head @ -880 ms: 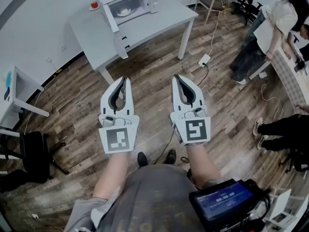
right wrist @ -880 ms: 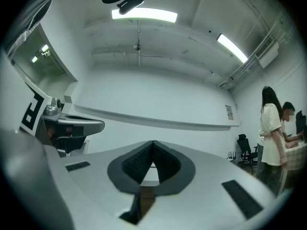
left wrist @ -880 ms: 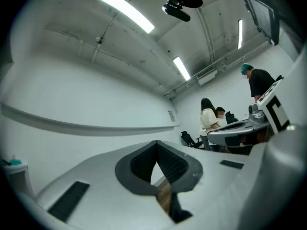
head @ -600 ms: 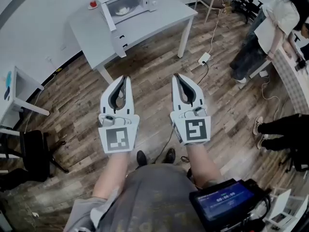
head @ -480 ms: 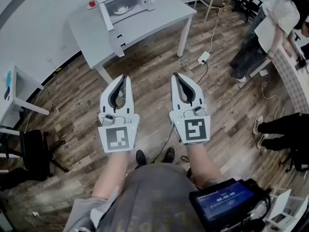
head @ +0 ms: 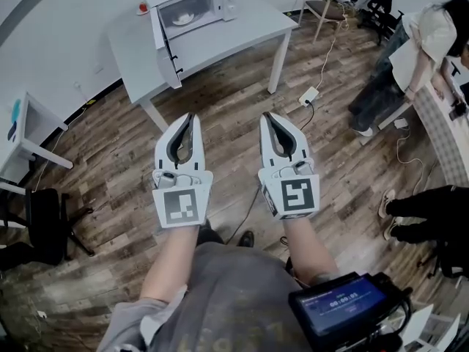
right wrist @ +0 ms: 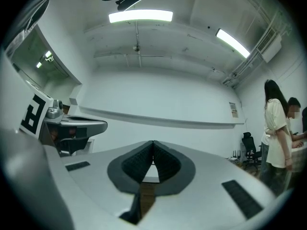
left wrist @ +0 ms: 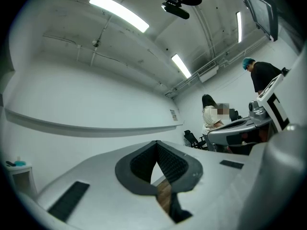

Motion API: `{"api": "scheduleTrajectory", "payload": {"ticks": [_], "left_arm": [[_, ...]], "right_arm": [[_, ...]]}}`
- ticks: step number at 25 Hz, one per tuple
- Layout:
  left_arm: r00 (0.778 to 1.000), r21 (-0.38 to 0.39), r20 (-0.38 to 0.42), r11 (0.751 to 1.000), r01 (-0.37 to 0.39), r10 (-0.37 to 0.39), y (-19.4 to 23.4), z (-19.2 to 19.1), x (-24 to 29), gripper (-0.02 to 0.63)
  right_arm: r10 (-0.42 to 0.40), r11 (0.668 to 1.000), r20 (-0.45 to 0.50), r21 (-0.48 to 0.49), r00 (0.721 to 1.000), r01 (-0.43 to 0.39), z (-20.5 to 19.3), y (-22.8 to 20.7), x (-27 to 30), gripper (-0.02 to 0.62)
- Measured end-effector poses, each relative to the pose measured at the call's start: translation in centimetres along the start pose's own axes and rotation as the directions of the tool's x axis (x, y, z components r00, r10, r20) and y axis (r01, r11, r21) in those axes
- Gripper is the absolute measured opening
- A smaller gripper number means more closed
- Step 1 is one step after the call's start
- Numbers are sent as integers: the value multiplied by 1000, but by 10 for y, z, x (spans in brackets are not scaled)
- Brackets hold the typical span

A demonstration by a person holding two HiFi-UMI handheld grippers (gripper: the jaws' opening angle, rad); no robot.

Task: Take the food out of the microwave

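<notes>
Right gripper closed; white wall ahead.

White microwave; the food inside reads white or pale. Small red thing at the table's back-left corner. Table light grey-white. Floor has a wood-plank pattern of brown and grey streaks. Left gripper and right gripper have white shells. Left marker cube and right marker cube carry black-and-white square patterns. Pads are dark grey with fine ribbing. Shirt grey. Screen blue in a black casing. Chair black. Power strip white. Standing person wears a cream top and dark trousers.
</notes>
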State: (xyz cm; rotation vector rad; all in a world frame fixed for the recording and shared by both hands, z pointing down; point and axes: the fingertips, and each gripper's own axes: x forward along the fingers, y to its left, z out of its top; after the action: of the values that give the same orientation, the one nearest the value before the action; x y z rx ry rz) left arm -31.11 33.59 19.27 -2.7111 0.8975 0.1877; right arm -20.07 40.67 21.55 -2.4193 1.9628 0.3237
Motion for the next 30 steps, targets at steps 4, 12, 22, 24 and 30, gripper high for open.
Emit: {"api": "scheduleTrajectory", "payload": {"ticks": [4,12,22,24,30], "left_arm": [[1000,-9,-11,1000,1,-2,-11,-4,6,6],[1000,-12,-28,1000,8,-9,-3,-24,39,6],[999,-7,-39,1000,28,-28,43,-65,136,6],[999,-4,-33,999,32,-33,54,-68,154,6],[999,-7,-9,999,35,-35,86,-70,195,6]], "right_arm": [[9,1000,-6,-4,1000,-9,-4,-9,-2,6],[4,1000,-25,15,1000,-4,-26,-19,32,6],[19,999,-33,30,999,-18,-55,-34,150,6],[20,999,-32,33,999,-19,-58,-35,173,6],[10,1000,-8,24,1000,-10,-51,-41,224,6]]}}
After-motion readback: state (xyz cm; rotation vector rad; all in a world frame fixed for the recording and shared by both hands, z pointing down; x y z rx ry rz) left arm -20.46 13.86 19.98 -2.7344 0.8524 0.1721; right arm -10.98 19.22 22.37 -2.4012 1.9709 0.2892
